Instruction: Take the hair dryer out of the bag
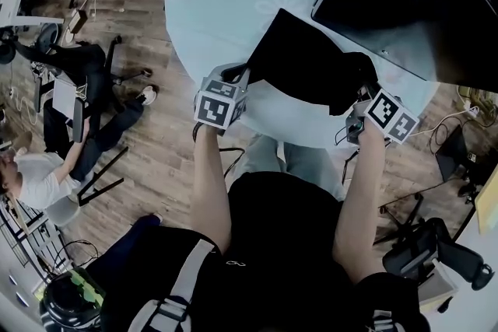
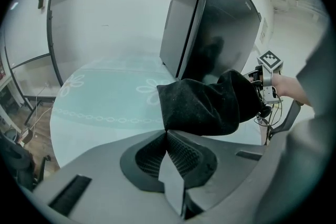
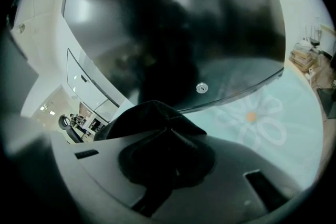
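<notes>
Left gripper (image 2: pixel 166 132) is clamped tight on a corner of the black bag (image 2: pixel 210 105). Right gripper (image 3: pixel 169 128) is pinching fabric at its other end. The bag is stretched between them over the near edge of the round flowered table (image 1: pixel 210 4). A big dark screen (image 2: pixel 210 23) stands directly behind it. Hair dryer not visible, probably inside the bag.

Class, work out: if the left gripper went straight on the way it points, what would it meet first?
The soft black cloth bag: the left gripper pinches its corner at the jaw tips. Beyond it, probably the upright dark screen.
</notes>
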A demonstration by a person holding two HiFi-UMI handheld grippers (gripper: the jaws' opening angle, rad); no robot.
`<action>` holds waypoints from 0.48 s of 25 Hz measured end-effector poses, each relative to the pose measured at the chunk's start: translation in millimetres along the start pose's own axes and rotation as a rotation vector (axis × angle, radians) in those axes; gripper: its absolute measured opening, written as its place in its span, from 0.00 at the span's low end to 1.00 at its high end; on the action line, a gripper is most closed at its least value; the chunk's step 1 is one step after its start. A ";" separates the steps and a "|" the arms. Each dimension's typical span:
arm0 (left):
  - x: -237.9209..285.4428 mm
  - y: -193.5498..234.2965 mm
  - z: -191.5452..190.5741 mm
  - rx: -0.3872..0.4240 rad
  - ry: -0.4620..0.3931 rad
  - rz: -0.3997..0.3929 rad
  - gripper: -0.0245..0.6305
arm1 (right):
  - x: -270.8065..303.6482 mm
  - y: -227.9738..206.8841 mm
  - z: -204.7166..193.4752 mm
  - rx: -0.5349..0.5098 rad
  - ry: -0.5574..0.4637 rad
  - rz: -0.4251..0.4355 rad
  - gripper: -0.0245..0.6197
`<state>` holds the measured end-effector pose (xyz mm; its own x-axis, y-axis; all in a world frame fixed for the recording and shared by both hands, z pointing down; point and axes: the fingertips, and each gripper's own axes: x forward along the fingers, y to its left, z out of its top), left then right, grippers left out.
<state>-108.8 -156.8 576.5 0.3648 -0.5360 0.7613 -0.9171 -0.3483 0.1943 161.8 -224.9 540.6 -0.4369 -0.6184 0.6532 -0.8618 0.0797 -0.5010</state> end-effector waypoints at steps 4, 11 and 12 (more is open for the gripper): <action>-3.2 4.0 4.1 -0.004 -0.026 0.011 0.05 | -11.3 -1.0 5.2 0.013 -0.030 0.000 0.07; -12.4 21.5 15.9 -0.012 -0.079 0.057 0.05 | -27.3 6.1 20.1 0.019 -0.084 0.007 0.07; -14.2 24.5 17.7 -0.014 -0.090 0.066 0.05 | -29.0 8.3 22.6 0.016 -0.091 0.010 0.07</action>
<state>-133.6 -171.3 559.5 0.3164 -0.6242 0.7143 -0.9413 -0.2997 0.1550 173.1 -224.0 504.6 -0.4199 -0.6863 0.5938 -0.8527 0.0745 -0.5170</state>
